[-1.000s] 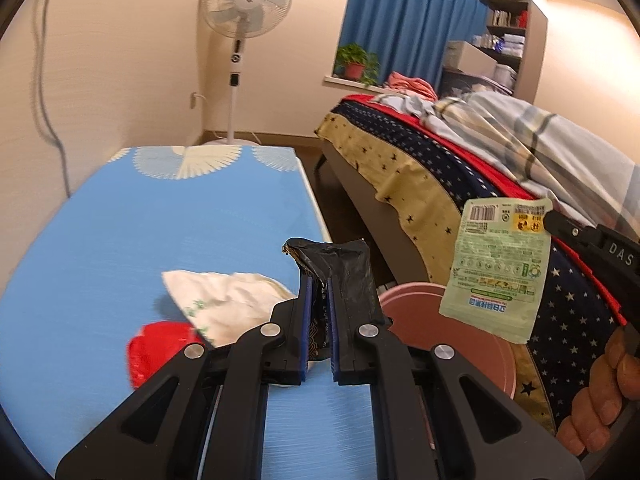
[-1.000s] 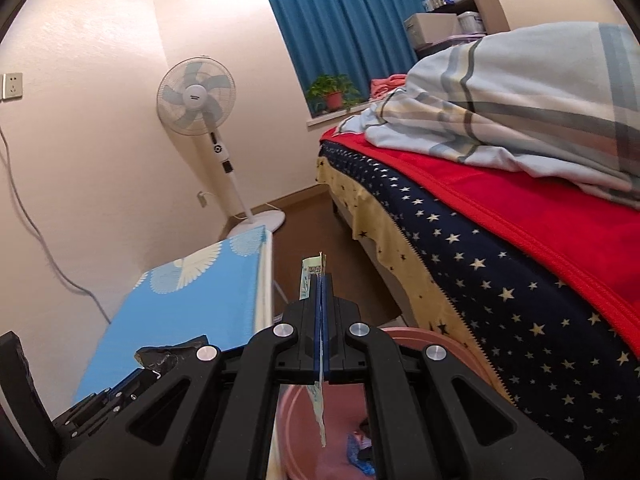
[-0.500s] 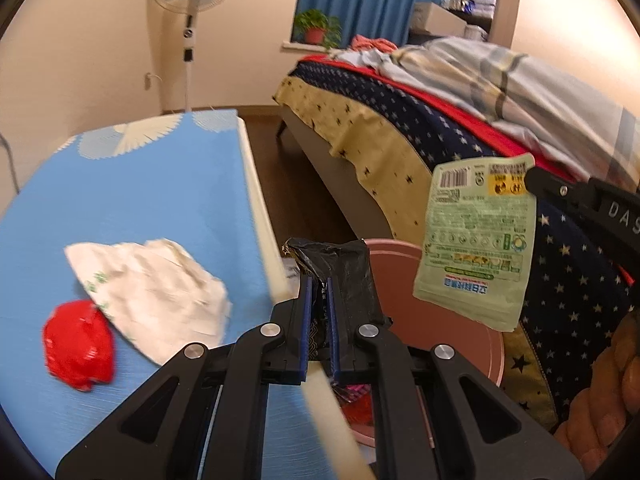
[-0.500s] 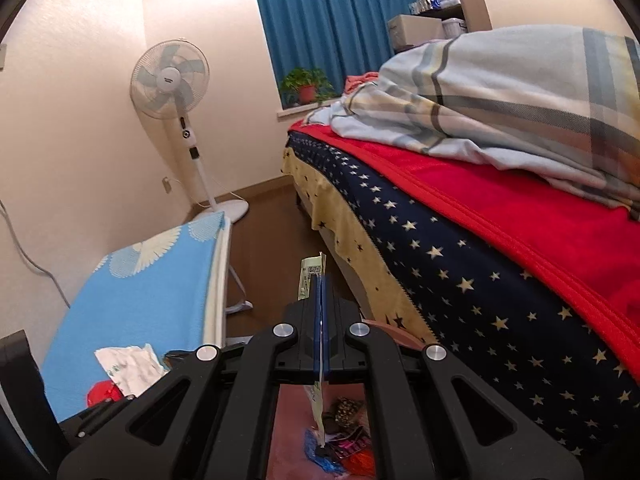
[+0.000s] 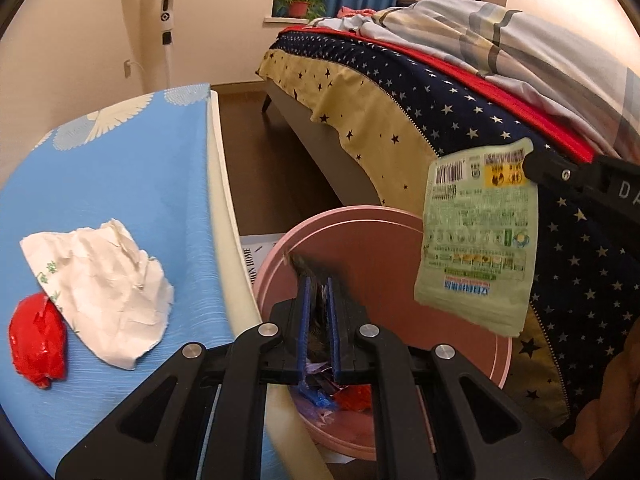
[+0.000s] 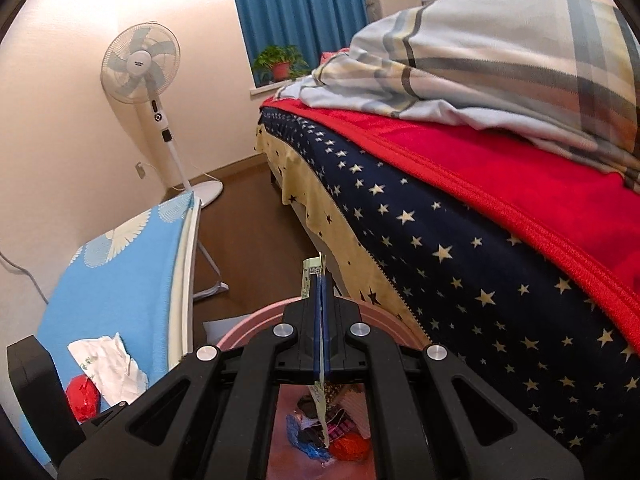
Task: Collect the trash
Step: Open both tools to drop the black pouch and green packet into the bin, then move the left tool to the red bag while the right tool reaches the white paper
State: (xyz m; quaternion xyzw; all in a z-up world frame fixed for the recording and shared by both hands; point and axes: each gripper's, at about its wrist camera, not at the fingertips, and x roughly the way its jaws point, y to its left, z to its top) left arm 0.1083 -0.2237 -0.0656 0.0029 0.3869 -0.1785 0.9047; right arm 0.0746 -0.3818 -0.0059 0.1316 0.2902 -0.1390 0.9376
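**Both tongs loaded over the bin — release is the risky part**

While both pieces hang above the pink bin [image 5: 404,240], nothing has dropped yet.

Left wrist view: left tongs [image 5: 318,320] are narrow, clamped on a dark crumpled wrapper [image 5: 316,276] that sits over the near-left part of the bin mouth. The pale green packet [image 5: 476,240] hangs flat from the right tongs [image 5: 532,166], pinched at its top corner, over the bin's far-right side near the bed [image 5: 400,120]. On the blue desk [image 5: 120,160] two pieces are left: a crumpled white paper [image 5: 104,280] and a red wrapper [image 5: 36,340], touching each other, well back from the desk edge. The bin already holds blue, red and dark scraps.

Right wrist view: right tongs [image 6: 322,312] are just starting to part, with the green packet [image 6: 318,392] edge-on between the pads and its lower end dangling over the trash in the bin [image 6: 256,324].

Risks, as I judge them:
- Packet is light and flat — it could sail sideways on release and land on the floor or against the bed cover.
- Dark wrapper hangs close to the bin's near rim; it may catch the rim or fall between bin and desk.
- Crumpled foil could stick to the blue pads and ride back out.
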